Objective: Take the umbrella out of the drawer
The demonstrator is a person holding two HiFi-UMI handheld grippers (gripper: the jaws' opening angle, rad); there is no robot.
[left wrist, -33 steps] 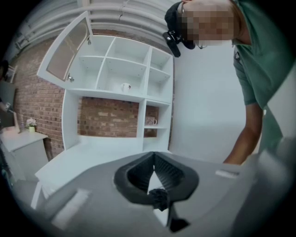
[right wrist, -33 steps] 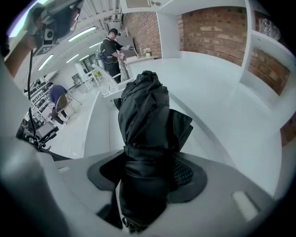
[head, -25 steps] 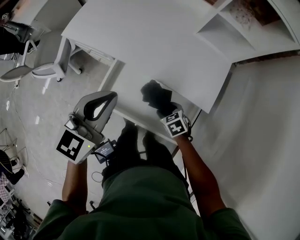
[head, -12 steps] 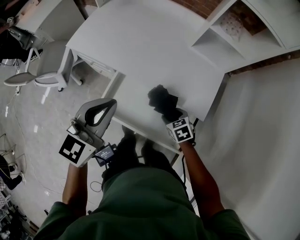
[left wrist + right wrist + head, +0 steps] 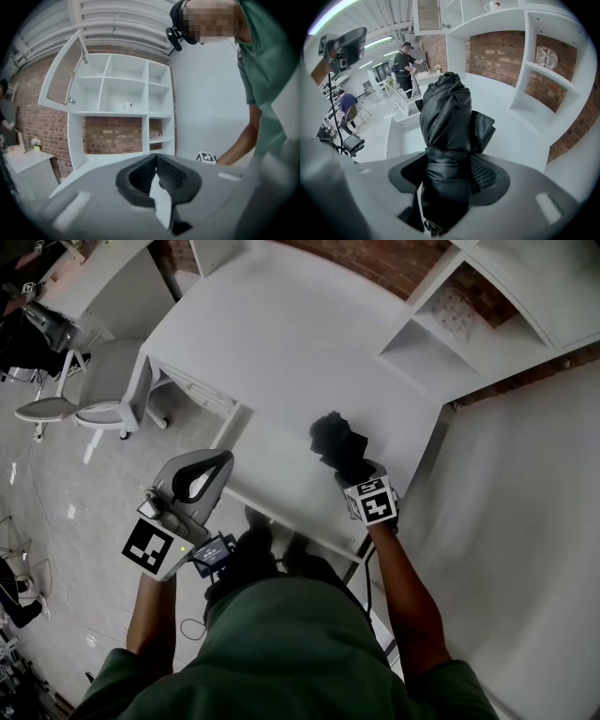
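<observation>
We grip the folded black umbrella (image 5: 445, 112) in our right claw (image 5: 449, 161) above the counter (image 5: 281, 343); left claw (image 5: 155, 159) closed, empty.

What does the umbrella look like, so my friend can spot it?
Find the big white desk before the person. Above its near edge, the right hand-held gripper grips the folded umbrella. It is the only black, crumpled bundle among all that white.

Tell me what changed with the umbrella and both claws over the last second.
The right claw, shut on the folded black umbrella, carried it slightly up and rightward in the head view, over the white desk. Nothing was grabbed or released. The left claw stayed shut and empty.
</observation>
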